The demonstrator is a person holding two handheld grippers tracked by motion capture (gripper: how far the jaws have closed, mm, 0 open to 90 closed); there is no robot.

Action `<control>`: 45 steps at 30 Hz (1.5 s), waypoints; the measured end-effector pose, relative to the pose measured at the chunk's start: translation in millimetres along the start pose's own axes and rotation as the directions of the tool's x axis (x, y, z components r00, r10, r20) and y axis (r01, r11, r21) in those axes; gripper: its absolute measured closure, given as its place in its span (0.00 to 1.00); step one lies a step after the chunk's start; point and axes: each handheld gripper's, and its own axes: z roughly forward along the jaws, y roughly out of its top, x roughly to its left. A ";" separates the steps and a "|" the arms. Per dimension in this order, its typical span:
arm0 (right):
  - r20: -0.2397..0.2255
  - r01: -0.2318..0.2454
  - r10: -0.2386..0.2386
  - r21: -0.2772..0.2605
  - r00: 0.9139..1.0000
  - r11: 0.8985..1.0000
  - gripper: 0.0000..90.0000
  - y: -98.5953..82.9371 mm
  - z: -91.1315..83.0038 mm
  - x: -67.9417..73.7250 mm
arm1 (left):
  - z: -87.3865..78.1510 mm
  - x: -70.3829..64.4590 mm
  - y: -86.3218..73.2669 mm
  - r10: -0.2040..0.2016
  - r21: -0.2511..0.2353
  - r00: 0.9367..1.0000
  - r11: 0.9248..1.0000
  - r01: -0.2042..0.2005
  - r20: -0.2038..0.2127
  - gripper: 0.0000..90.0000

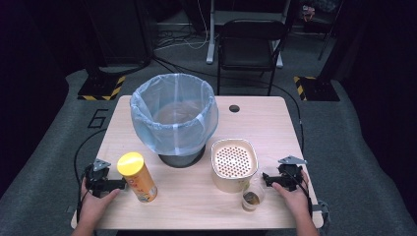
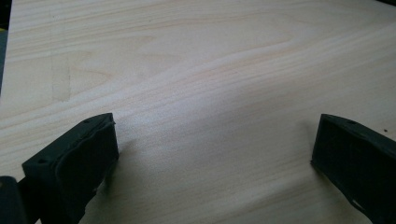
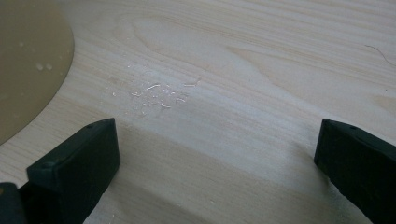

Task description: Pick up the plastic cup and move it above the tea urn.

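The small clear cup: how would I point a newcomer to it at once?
Start at the bag-lined bin in the table's middle, then drop to the beige perforated container at its right. The cup stands at that container's near right corner: see-through, small, brown residue at its bottom.

Colours and patterns of the tabletop objects and surroundings.
The table (image 1: 275, 123) is pale blond wood with faint wavy grain and one dark round hole (image 1: 234, 108). The waste bin (image 1: 181, 158) is dark, lined with a translucent light-blue bag (image 1: 173, 113). The snack canister (image 1: 137, 177) is orange with printed markings and a bright yellow lid (image 1: 130, 163). The square container (image 1: 234, 164) is cream-beige, its top perforated in a regular dot grid. The small cup (image 1: 252, 195) is clear with brown contents. Both the left gripper (image 1: 118, 184) and the right gripper (image 1: 266, 178) are black, each topped by a grey plate. The floor (image 1: 44, 162) is grey, and two black bases carry yellow-and-black hazard stripes (image 1: 115, 88).
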 end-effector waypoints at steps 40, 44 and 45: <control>-0.113 -0.013 0.009 -0.030 0.994 0.999 0.42 8.9 -48.4 11.8 | -1.8 0.5 -1.5 0.025 -0.002 1.000 1.000 -0.025 0.004 0.00; -0.139 -0.016 0.009 -0.046 0.990 0.999 0.41 11.7 -65.9 18.3 | -1.6 -0.1 -1.4 0.021 -0.003 1.000 1.000 -0.021 0.001 0.00; -0.156 -0.008 -0.001 -0.058 0.988 0.998 0.40 12.6 -71.2 20.4 | -1.6 -0.2 -1.4 0.020 -0.003 1.000 1.000 -0.020 0.001 0.00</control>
